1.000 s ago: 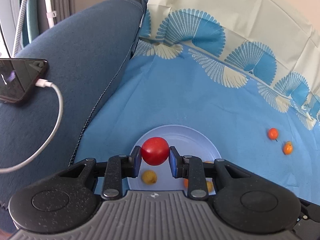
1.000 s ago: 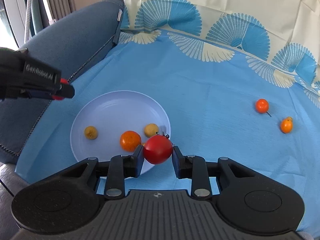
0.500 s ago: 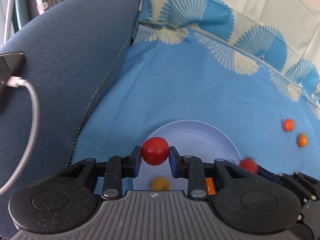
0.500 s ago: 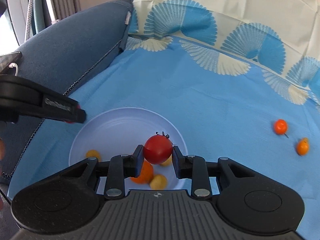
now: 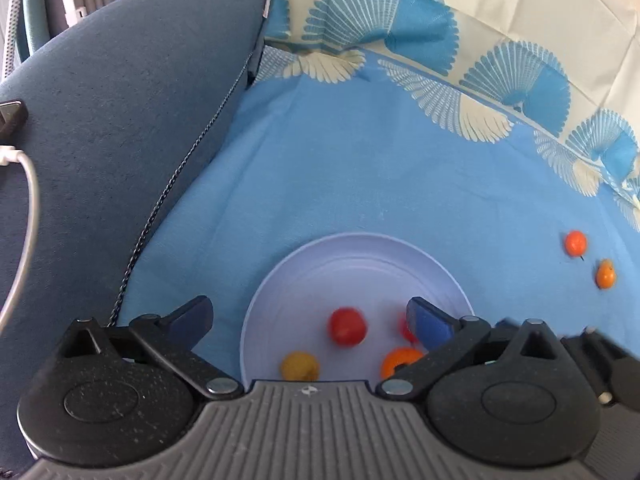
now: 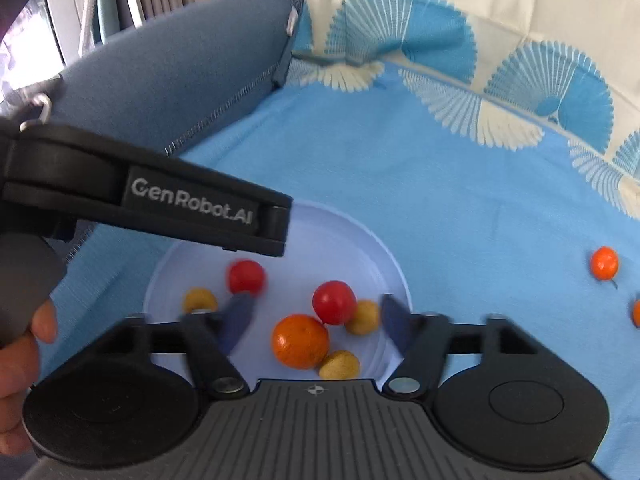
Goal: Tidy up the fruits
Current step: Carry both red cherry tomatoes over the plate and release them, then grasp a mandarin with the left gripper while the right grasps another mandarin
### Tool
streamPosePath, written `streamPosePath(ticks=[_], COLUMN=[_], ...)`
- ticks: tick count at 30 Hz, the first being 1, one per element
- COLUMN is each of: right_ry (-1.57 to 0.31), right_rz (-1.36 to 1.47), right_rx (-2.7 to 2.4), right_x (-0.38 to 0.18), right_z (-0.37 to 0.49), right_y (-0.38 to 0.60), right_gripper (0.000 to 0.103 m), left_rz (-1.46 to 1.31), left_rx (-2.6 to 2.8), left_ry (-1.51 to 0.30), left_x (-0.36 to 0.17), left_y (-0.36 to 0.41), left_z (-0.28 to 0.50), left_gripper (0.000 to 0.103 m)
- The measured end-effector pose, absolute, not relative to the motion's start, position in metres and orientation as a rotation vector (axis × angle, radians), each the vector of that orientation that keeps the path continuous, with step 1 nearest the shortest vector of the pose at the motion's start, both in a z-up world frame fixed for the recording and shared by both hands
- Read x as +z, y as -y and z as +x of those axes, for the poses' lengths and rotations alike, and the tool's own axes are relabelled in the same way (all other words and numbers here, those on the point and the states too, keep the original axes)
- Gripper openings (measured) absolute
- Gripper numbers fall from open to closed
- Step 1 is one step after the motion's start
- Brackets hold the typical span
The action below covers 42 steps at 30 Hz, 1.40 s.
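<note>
The left claw stands spread wide above a pale lavender plate on a blue patterned cloth, its jaws having just opened, with a red tomato lying loose on the plate between its fingers. Beside it the right claw, jaws also just opened and gripping nothing, hangs over a second red tomato, an orange and small yellow fruits on the same plate. Well apart at right, two small orange fruits lie on the cloth.
</note>
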State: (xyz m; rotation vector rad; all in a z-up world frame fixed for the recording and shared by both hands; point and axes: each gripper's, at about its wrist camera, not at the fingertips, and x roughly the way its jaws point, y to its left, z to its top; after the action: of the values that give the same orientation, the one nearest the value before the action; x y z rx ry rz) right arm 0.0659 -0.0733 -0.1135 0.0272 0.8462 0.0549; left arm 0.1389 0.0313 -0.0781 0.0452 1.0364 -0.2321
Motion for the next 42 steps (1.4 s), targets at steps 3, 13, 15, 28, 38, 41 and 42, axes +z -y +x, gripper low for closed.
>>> streamPosePath(ticks=[3,13,15,28,38,41,42], right_ry=[-0.830,-0.781,-0.767,-0.639,-0.622,-0.626,-0.628], right_rz=[0.026,0.151,0.170,0.155,0.228,0.282,0.298], right_rx=[0.038,0.014,0.017,0.026,-0.157,-0.278,-0.316], right_x=[-0.100,-0.055,-0.049,-0.023,-0.039,-0.052,-0.056], right_z=[0.052,-0.035,-0.054,-0.145,-0.170,-0.166,-0.162], right_y=[0.078,0.096,0.096,0.103,0.169,0.215,0.232], right_gripper=[0.087,0.096,0.096,0.100,0.102,0.102,0.102], left_rz=[0.053,0.152,0.172,0.287,0.398,0.429,0.427], left_rx=[-0.237,-0.251,-0.251,-0.266,-0.372,-0.423,-0.441], left_ry=[-1.049,-1.039,-1.021,-0.925,-0.893,-0.892,-0.896], left_x=[-0.066,-0.027,-0.018,0.023,0.004,-0.011,-0.016], left_y=[-0.036,-0.040,-0.039,-0.013,0.078,0.121,0.134], left_z=[0.125,0.042,0.023,-0.063,-0.055,-0.031,-0.021], left_gripper=[0.103,0.103,0.103,0.103,0.103,0.103,0.103])
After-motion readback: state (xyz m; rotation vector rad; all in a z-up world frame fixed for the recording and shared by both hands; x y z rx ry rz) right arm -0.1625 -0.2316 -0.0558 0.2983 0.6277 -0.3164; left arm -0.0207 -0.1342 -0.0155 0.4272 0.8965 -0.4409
